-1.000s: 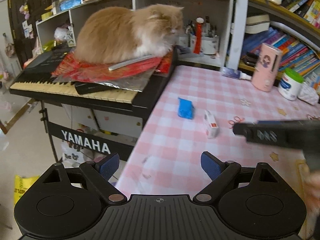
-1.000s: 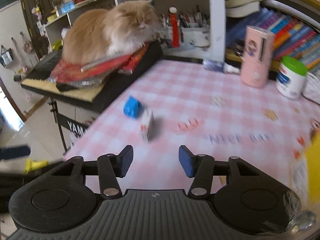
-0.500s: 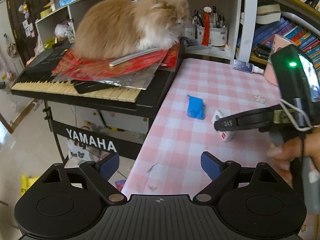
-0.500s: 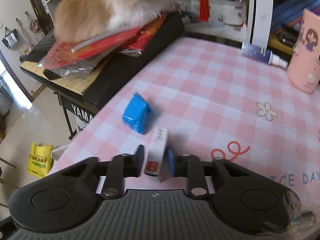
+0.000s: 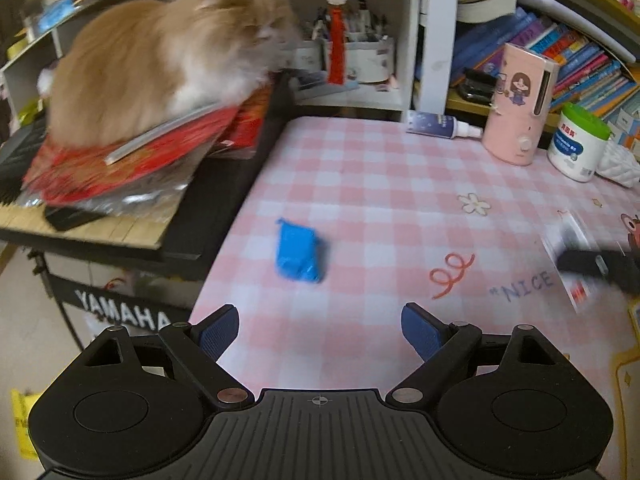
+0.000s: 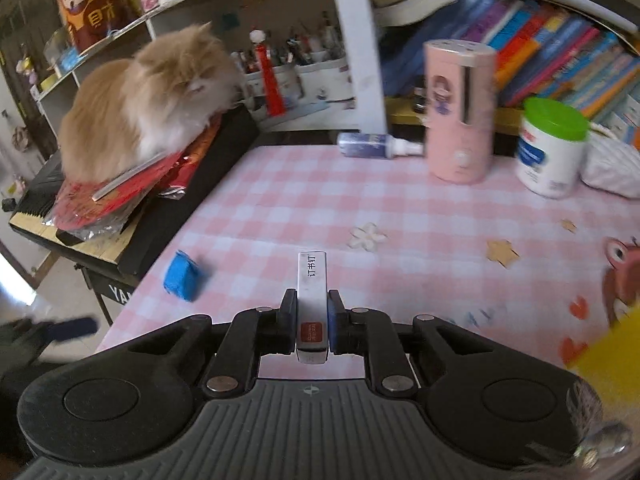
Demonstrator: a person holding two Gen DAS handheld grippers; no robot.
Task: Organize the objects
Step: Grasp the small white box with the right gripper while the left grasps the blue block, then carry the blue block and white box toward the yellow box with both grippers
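Orange cat (image 6: 152, 108) seated on red papers atop keyboard, far left. Blue packet (image 5: 299, 254) lying on checked tablecloth (image 5: 360, 184); left gripper (image 5: 320, 330) spread wide, empty, just short of it. Small white box (image 6: 312, 300) pinched by right gripper (image 6: 311, 320), raised clear of cloth.

We see an orange cat (image 6: 148, 108) lying on red papers (image 5: 132, 160) atop a Yamaha keyboard (image 5: 120, 232); a pink canister (image 6: 460, 112) (cartoon-printed) stands beside a green-lidded tub (image 6: 552, 148).
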